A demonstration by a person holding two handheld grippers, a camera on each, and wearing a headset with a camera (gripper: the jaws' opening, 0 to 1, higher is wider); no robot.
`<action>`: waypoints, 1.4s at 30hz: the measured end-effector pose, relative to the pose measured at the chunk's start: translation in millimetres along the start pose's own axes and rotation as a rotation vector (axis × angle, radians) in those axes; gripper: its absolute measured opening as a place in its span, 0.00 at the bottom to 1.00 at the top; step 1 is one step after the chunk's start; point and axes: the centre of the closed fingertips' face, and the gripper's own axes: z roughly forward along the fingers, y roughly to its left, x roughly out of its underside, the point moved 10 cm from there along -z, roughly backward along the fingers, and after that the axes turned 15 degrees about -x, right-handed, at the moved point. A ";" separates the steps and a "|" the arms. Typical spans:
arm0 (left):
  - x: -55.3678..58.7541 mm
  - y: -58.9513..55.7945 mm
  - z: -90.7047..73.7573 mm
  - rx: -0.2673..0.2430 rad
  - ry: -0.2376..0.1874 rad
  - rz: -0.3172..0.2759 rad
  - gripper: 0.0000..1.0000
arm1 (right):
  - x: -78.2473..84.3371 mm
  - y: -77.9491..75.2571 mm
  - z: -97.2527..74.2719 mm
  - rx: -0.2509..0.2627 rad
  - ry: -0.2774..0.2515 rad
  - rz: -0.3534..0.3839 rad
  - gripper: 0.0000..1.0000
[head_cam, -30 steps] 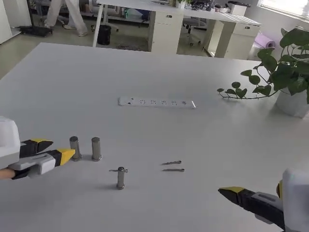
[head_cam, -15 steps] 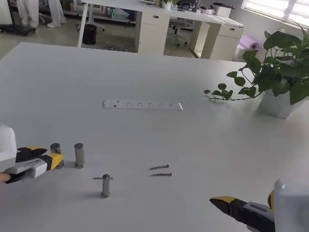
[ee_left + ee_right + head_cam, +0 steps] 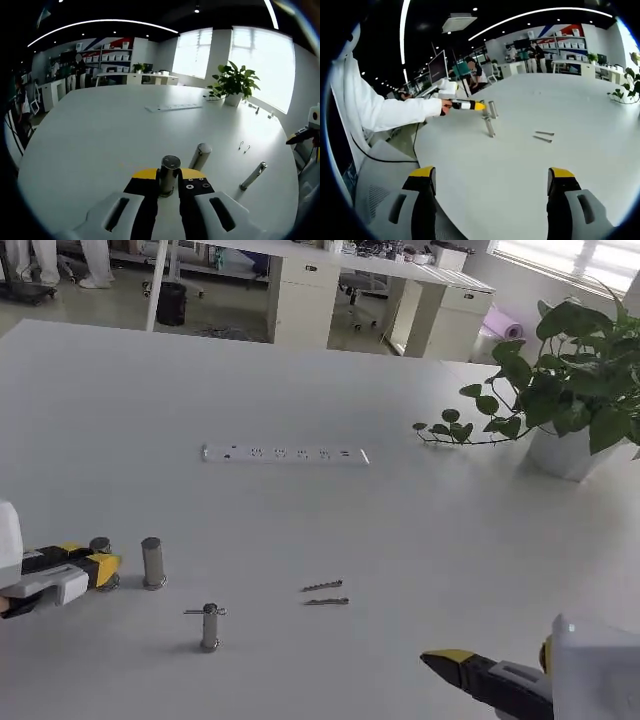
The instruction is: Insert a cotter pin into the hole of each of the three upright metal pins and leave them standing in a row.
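While clamping the leftmost grey upright metal pin (image 3: 170, 169) in the left gripper (image 3: 104, 567), holding the wide-open right gripper (image 3: 491, 174) lower right of two sideways-lying silver cotter pins (image 3: 322, 586).

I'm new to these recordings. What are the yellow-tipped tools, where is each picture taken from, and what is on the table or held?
There is no robot: a person holds a two-jaw gripper in each hand. The head view comes from a headset camera looking down at the white table. Each round picture comes from a camera riding on one gripper, looking along its jaws. The left gripper is closed on the end pin of three upright metal pins. Beside it stands the second pin; the third pin, nearer the person, already has a cotter pin through it. Two loose cotter pins lie to its right. Farther back are a power strip and a potted plant. The right gripper is open and holds nothing.
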 end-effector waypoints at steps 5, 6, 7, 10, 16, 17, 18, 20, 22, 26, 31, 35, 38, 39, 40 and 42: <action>-2.0 -2.0 -0.7 -0.027 -0.010 0.065 0.11 | 0.3 1.1 2.0 -0.005 0.002 0.000 0.90; -2.3 -1.1 -0.8 -0.037 -0.007 0.054 0.11 | 0.2 1.2 2.3 -0.006 0.001 0.000 0.90; -2.7 -0.7 -1.7 -0.057 0.007 -0.005 0.11 | 0.3 1.6 2.1 -0.008 -0.001 -0.001 0.90; -3.6 1.2 -4.9 -0.104 0.035 -0.035 0.10 | 0.4 2.5 2.3 -0.010 -0.003 -0.002 0.90; -9.9 1.0 -28.2 -0.137 0.036 -0.028 0.10 | 0.7 4.1 1.8 -0.013 -0.011 -0.015 0.89; -11.8 0.2 -32.4 -0.137 0.034 -0.022 0.10 | 0.7 4.5 1.8 -0.013 -0.013 -0.016 0.89; -13.3 -0.8 -36.6 -0.138 0.033 -0.022 0.10 | 0.5 4.7 2.2 -0.014 -0.019 -0.019 0.89; -15.4 -4.2 -47.4 -0.140 0.043 -0.020 0.10 | 0.7 5.1 2.9 -0.014 -0.026 -0.022 0.89; -15.9 -7.9 -57.3 -0.155 0.051 -0.003 0.10 | 1.7 5.4 4.2 -0.016 -0.030 -0.025 0.89; -12.5 -23.5 -78.6 -0.175 0.069 0.125 0.10 | 3.3 7.0 5.3 -0.015 -0.038 -0.030 0.89; -5.0 -51.8 -97.0 -0.166 0.071 0.143 0.10 | 4.5 8.3 2.9 -0.018 -0.053 -0.030 0.89; -2.1 -75.3 -105.5 -0.131 0.069 0.102 0.10 | 4.6 8.5 1.9 -0.021 -0.059 -0.035 0.89; -1.0 -88.5 -108.0 -0.115 0.069 0.118 0.10 | 4.9 9.6 1.9 -0.027 -0.065 -0.037 0.88; -1.3 -91.3 -108.4 -0.116 0.070 0.116 0.10 | 5.3 10.0 1.7 -0.028 -0.066 -0.037 0.88; -1.2 -96.1 -109.3 -0.115 0.069 0.108 0.10 | 6.0 10.6 1.7 -0.028 -0.067 -0.035 0.88; 0.4 -105.0 -109.8 -0.100 0.068 0.073 0.10 | 7.6 11.7 2.2 -0.025 -0.068 -0.035 0.88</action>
